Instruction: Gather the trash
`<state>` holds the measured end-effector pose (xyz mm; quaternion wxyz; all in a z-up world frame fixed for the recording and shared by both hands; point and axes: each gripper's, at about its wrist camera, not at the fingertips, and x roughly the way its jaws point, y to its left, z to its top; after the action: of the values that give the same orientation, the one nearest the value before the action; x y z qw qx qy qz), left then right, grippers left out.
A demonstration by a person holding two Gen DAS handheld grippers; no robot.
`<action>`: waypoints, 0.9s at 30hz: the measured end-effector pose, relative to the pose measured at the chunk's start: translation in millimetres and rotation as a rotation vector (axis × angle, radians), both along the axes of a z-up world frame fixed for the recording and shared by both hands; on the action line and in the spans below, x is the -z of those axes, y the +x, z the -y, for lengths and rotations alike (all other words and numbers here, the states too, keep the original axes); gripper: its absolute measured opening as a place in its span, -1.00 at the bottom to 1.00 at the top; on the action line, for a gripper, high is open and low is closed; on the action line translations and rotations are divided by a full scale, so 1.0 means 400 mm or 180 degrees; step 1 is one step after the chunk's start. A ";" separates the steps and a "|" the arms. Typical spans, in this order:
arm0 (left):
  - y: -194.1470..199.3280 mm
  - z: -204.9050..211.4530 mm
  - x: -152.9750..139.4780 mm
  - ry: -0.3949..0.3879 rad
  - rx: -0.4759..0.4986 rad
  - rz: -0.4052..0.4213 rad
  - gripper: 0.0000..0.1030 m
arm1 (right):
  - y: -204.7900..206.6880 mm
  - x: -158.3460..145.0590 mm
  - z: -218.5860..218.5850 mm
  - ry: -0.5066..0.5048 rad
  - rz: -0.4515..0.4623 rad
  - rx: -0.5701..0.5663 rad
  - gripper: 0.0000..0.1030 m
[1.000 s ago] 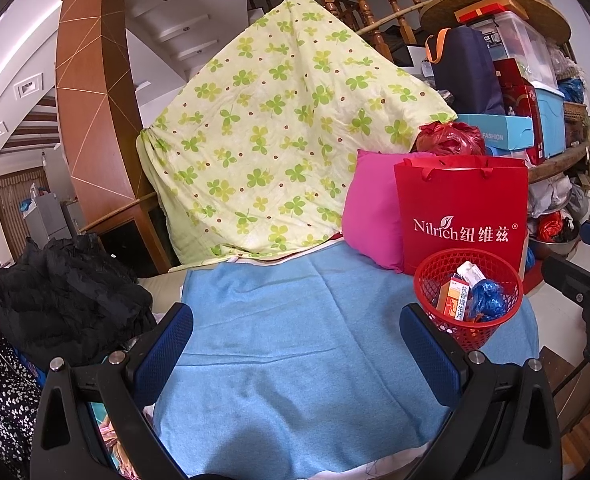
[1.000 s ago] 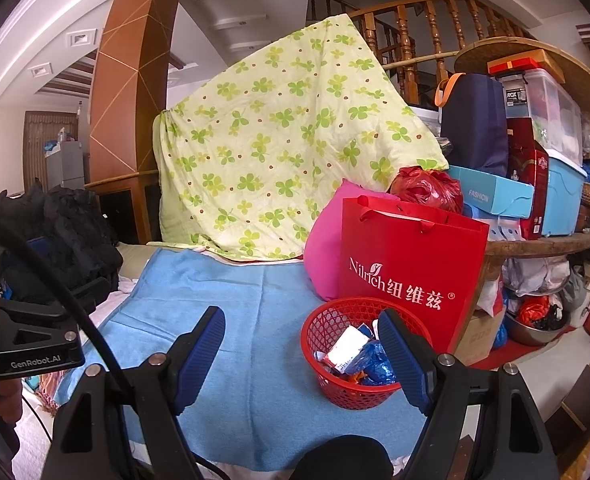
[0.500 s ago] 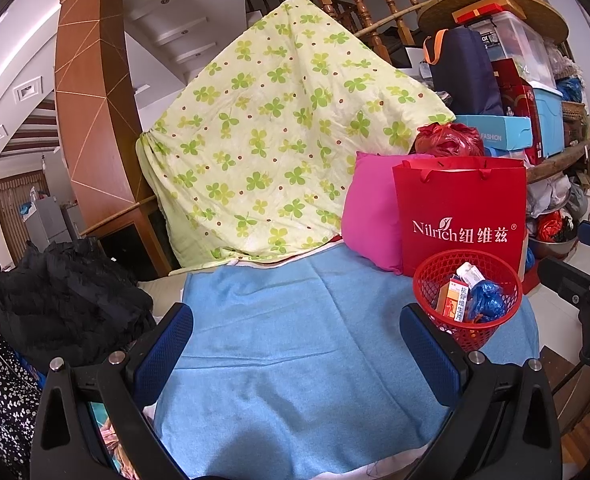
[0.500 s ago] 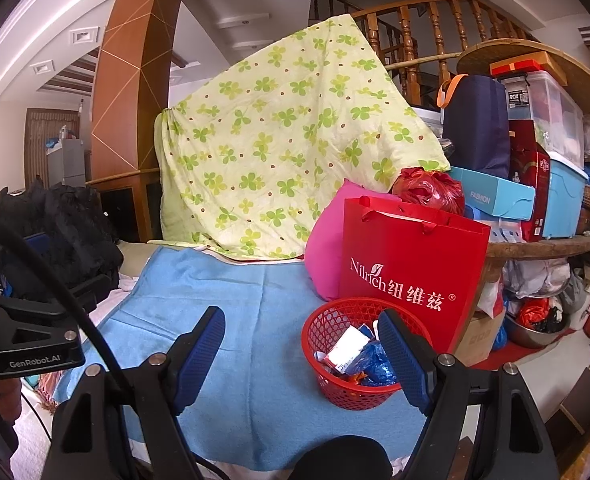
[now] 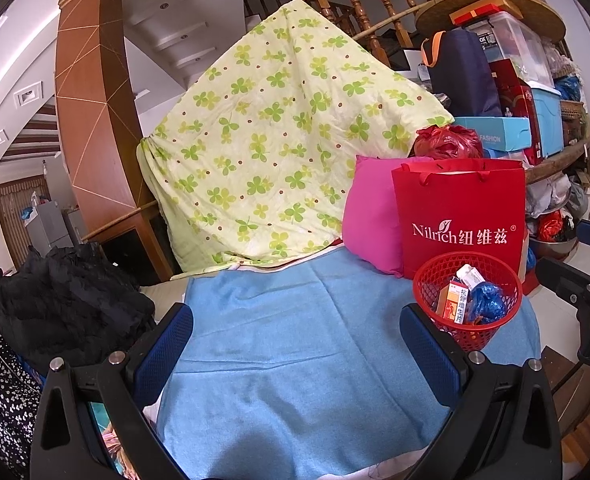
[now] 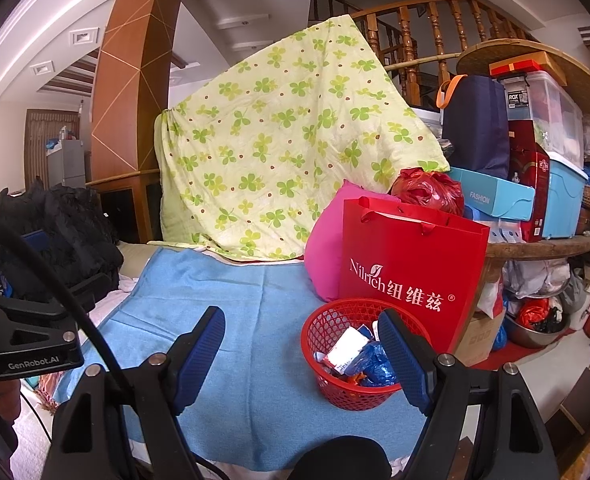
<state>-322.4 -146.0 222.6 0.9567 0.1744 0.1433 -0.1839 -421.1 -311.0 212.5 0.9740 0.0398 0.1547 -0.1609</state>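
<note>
A red mesh basket (image 5: pixel 423 280) (image 6: pixel 315 340) stands on the right side of a blue towel (image 5: pixel 295 340) (image 6: pixel 247 320). It holds trash: an orange box (image 5: pixel 453 305), a white box (image 6: pixel 345 350) and crumpled blue wrappers (image 5: pixel 487 307) (image 6: pixel 371 362). My left gripper (image 5: pixel 295 354) is open and empty, held above the towel, left of the basket. My right gripper (image 6: pixel 301 352) is open and empty; its right finger (image 6: pixel 401 354) stands in front of the basket.
A red paper bag (image 5: pixel 461 216) (image 6: pixel 411 264) and a pink cushion (image 5: pixel 369 216) stand behind the basket. A clover-print quilt (image 5: pixel 287 152) hangs at the back. Black clothes (image 5: pixel 63 300) lie left. Stacked boxes (image 6: pixel 535 168) fill the shelf on the right.
</note>
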 end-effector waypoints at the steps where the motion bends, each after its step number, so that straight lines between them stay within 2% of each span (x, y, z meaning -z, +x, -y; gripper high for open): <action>1: 0.000 0.001 0.000 0.0002 -0.0003 0.0002 0.99 | 0.000 0.000 0.001 -0.0003 -0.0001 0.0002 0.59; 27: -0.005 0.008 0.001 0.0004 -0.0002 0.0010 0.99 | 0.007 -0.006 -0.010 -0.0017 -0.0008 0.0005 0.59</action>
<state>-324.4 -149.2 222.1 0.9568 0.1752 0.1420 -0.1833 -418.3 -307.2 214.8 0.9737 0.0371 0.1555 -0.1621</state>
